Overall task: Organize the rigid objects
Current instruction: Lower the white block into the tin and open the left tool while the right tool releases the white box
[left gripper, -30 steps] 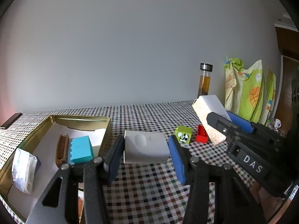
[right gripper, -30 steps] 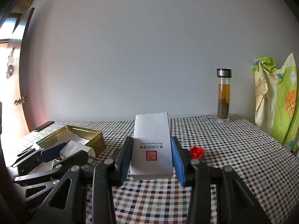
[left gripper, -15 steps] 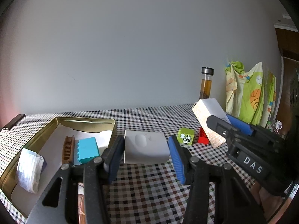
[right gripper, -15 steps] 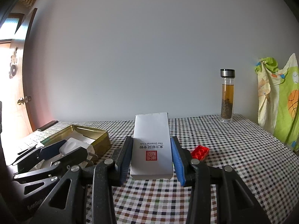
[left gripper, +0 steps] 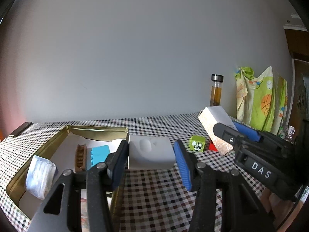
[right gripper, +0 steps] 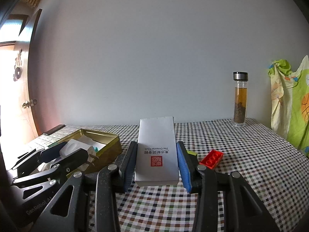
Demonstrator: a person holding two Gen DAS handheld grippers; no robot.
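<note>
My left gripper (left gripper: 151, 151) is shut on a white plug adapter (left gripper: 150, 154), held above the checked cloth just right of the gold tin (left gripper: 96, 130). In the tin lie a brown comb (left gripper: 80, 155), a teal brick (left gripper: 99, 153) and a plastic-wrapped packet (left gripper: 39, 176). My right gripper (right gripper: 157, 150) is shut on a white box with a red stamp (right gripper: 157, 154), held tilted above the table. A green cube (left gripper: 197, 146) and a red brick (right gripper: 211, 158) rest on the cloth beside that box. The right wrist view shows the left gripper (right gripper: 67, 151) low at the left, in front of the tin (right gripper: 108, 147).
A glass bottle of brown liquid (right gripper: 240, 99) stands at the back right by the wall. A green patterned cloth (right gripper: 289, 100) hangs past the table's right edge. A dark flat item (left gripper: 20, 129) lies at the far left edge. Checked cloth (right gripper: 251, 164) shows around the red brick.
</note>
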